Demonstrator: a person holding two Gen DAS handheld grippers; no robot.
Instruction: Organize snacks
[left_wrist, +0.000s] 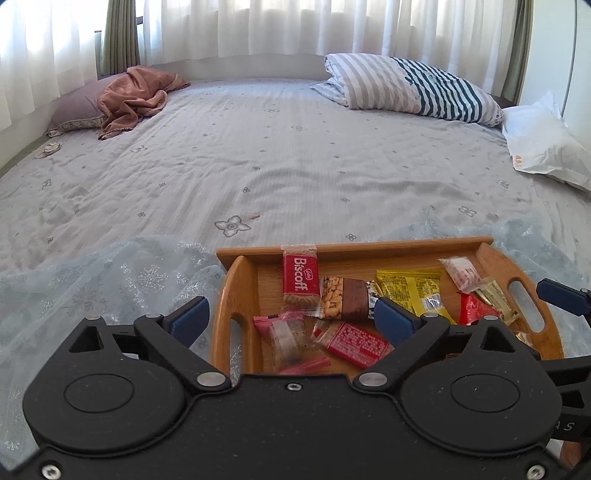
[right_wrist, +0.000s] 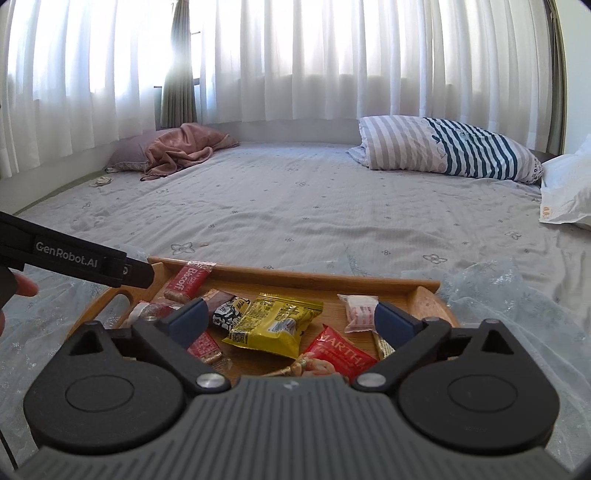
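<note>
STATE: left gripper (left_wrist: 291, 320) and right gripper (right_wrist: 290, 320) spread wide, nothing gripped | LOCATION: snacks piled in wooden tray (left_wrist: 236, 291) | RELATION: yellow packet (right_wrist: 275, 323) below right gripper, long axis diagonal; right nearer.

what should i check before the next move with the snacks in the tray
1. Left gripper empty: ok, its fingers stand wide apart with nothing between the pads.
2. Right gripper empty: ok, also wide open over the tray, holding nothing.
3. Snacks inside the wooden tray: ok, the Biscoff packet, peanut bar and yellow packet all lie within its walls.
4. Tray resting flat: cannot tell, it sits on rumpled sheer snowflake fabric over the bed.
5. Snacks sorted: not ok, they lie mixed and overlapping.
6. Grippers clear of each other: ok, though they are close together.
</note>
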